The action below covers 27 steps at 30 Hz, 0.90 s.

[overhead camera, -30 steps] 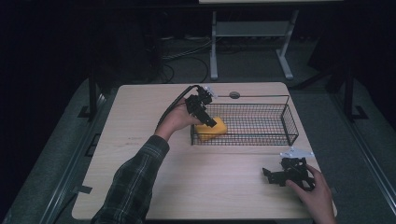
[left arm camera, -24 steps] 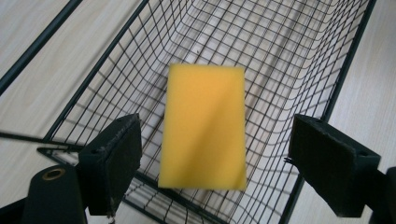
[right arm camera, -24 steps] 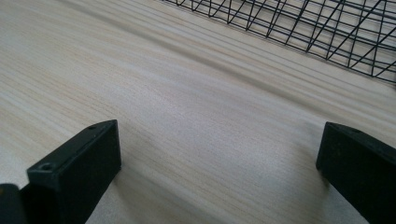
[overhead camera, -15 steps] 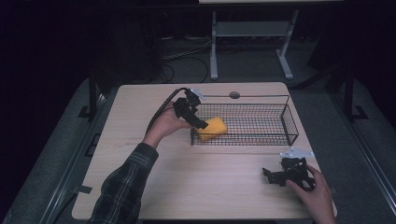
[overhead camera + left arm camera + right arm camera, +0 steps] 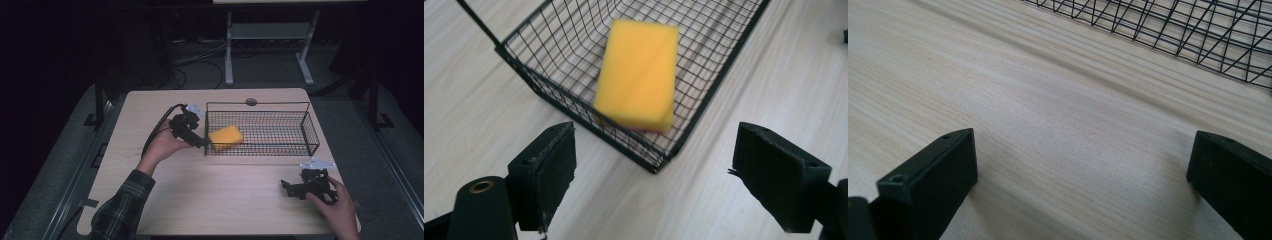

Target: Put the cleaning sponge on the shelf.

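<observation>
From the high view we see a yellow sponge (image 5: 225, 137) lying in the left end of a black wire basket (image 5: 300, 125) on the wooden table (image 5: 225, 195). The left gripper (image 5: 200, 141) sits just outside that end; the right gripper (image 5: 289, 187) rests near the table's front right corner, partly covered by the hand. Beyond the table, the room is too dark to read.

In the left gripper view we find both jaws spread wide, empty, with the sponge (image 5: 639, 75) behind the basket (image 5: 549, 95) mesh.

In the right gripper view the jaws gape over bare table (image 5: 1058, 135); the basket (image 5: 1198, 35) is cut off at top.
</observation>
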### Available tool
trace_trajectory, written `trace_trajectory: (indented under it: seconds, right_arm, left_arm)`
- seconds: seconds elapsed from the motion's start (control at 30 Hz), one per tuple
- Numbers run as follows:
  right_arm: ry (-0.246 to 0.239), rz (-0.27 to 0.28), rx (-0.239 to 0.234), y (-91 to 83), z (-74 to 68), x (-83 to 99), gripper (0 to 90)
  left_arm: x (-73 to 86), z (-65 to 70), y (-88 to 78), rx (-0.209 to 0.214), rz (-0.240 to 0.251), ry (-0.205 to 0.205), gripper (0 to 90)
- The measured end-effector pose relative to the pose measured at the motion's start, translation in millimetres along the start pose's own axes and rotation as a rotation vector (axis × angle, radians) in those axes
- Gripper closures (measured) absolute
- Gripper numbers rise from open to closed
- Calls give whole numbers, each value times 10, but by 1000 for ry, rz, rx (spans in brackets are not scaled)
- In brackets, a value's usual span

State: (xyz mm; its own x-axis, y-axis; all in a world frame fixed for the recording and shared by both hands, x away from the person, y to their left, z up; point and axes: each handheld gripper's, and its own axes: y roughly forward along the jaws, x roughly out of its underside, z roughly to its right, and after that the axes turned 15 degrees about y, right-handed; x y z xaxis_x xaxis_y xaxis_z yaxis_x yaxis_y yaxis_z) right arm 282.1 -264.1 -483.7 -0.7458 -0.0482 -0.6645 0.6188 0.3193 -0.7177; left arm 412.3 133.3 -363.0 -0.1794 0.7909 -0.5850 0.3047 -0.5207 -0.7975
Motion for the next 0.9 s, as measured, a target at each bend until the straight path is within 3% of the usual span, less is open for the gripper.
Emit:
trace_trajectory:
  seconds: [0.3, 0.53, 0.9]
  right_arm:
    - [0, 0, 0, 0, 0, 0, 0]
    - [0, 0, 0, 1, 0, 0, 0]
    - [0, 0, 0, 0, 0, 0, 0]
  left_arm:
    - [254, 169, -119, -32, 20, -21, 171]
    - [511, 307, -154, -54, 4, -37, 171]
    - [978, 523, -189, -78, 15, -98, 171]
